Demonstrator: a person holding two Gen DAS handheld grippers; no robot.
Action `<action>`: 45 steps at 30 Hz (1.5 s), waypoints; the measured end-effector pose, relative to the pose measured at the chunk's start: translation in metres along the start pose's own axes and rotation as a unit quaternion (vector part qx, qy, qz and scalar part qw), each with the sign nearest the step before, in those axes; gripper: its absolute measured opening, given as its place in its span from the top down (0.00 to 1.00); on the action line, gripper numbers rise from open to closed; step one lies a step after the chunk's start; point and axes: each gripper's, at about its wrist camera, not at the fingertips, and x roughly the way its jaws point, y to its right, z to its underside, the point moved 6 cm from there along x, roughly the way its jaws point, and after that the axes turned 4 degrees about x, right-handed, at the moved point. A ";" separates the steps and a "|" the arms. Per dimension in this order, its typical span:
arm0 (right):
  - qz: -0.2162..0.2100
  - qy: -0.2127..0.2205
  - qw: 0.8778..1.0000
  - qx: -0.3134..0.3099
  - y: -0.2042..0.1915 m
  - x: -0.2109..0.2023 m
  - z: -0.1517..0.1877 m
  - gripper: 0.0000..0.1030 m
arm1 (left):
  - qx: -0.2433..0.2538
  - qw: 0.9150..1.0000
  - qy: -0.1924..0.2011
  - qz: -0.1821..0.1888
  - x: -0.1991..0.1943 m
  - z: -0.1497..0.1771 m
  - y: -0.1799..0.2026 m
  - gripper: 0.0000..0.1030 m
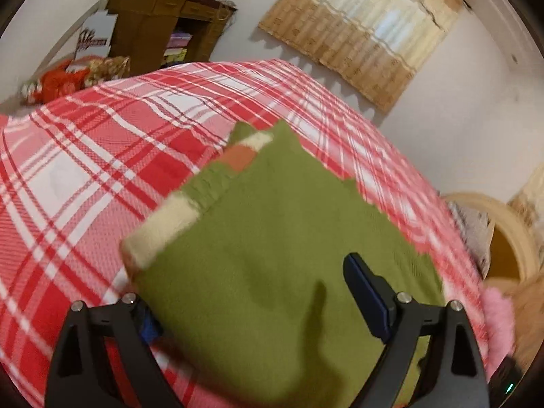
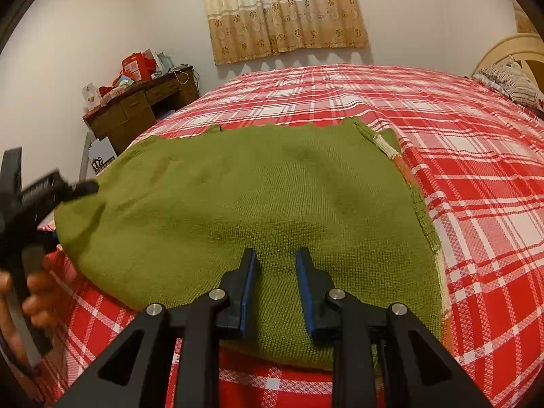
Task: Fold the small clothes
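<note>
Dragging the sweater (image 2: 244, 197) off square is your risk: left gripper (image 1: 251, 292) jaws gape wide around its edge, right gripper (image 2: 275, 258) jaws opening, gripping nothing.

Item count: one green knitted garment (image 2: 238, 204), frame centre; one red plaid bed cover (image 2: 459, 170); two grippers (image 2: 275, 265) (image 1: 244, 292); one curtain (image 2: 282, 10), top centre; one wooden desk (image 2: 142, 108), upper left; one pillow (image 2: 513, 85), upper right.

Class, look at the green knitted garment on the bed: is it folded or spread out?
Partly folded: the green garment lies flat on the plaid bedspread, with a striped sleeve tucked beneath one edge.
</note>
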 end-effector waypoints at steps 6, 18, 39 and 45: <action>-0.009 -0.004 1.000 -0.012 -0.022 -0.005 -0.013 0.76 | 0.050 0.998 0.008 -0.041 -0.004 0.006 -0.003 0.48; -0.096 -0.037 0.995 -0.018 -0.087 0.033 -0.005 0.76 | 0.123 0.991 0.026 -0.056 -0.011 -0.005 0.025 0.71; -0.131 0.007 0.979 0.159 -0.009 0.004 0.004 0.75 | 0.322 0.946 0.017 0.004 0.004 0.055 0.132 0.76; -0.142 0.009 0.975 0.169 0.002 0.010 0.002 0.75 | 0.315 0.949 0.018 0.016 -0.002 0.055 0.128 0.76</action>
